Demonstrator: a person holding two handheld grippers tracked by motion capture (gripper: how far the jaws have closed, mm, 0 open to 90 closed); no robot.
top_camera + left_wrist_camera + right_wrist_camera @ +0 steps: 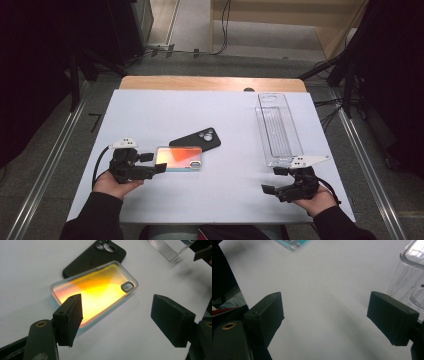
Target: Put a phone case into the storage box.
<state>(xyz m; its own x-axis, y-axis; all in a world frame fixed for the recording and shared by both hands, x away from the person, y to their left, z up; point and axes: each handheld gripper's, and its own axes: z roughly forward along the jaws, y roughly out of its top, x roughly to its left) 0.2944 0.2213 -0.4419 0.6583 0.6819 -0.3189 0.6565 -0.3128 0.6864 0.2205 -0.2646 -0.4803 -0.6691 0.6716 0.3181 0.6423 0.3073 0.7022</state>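
White surface [210, 200] carries all items; clear plastic tray [278, 129] lies lengthwise at the far right; iridescent orange phone case [179, 158] lies flat left of centre, its far edge just beside the black phone case [196, 139]; left claw [154, 163] released, jaws spread at the iridescent case's near end; right claw [274, 180] released, holding nothing, just before the tray.

Overhead camera; two close, table-level gripper cameras.
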